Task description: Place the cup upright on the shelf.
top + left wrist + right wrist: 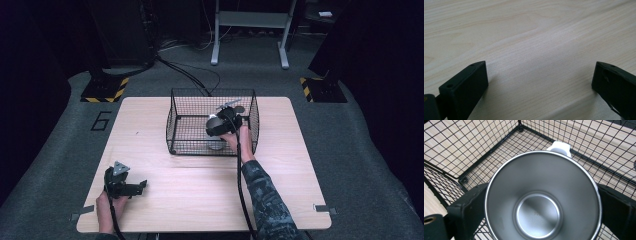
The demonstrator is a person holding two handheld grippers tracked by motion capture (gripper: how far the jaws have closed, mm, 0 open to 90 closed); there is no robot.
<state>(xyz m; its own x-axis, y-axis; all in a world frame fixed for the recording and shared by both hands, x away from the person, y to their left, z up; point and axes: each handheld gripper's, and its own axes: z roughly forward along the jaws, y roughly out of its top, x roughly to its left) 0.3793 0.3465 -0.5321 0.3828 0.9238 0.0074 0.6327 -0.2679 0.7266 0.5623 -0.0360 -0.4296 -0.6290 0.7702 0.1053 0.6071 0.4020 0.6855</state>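
Pale wood-grain table (165,200) with a dark grey carpet floor (60,130) around it. Near front-left corner of table, left gripper (141,186) held in the person's left hand (106,209), grey three-cornered plate on top, jaws pointing right along the tabletop. Left gripper view: left gripper (540,82) jaws spread wide, nothing between them, bare table surface (534,37) underneath. Moving right, at centre-back of the table, a black wire basket (175,122), rectangular, open top, standing flat on the table. Right gripper (216,136) reaches down into the basket over its front wall, right hand (235,141) behind it, camouflage-pattern sleeve (267,200) running back to the front table edge, black cable trailing along the arm. Steel cup (216,145) sits inside the basket, towards the front, below the gripper body. Right gripper view: right gripper (542,202) jaws closed onto the stainless steel cup (541,195), one on either side of its wall, cup upright, mouth facing the camera, empty inside, white handle (560,147) on far side of rim. Basket mesh (474,150) and floor corner visible around the cup; can't tell whether the cup base touches the basket floor.
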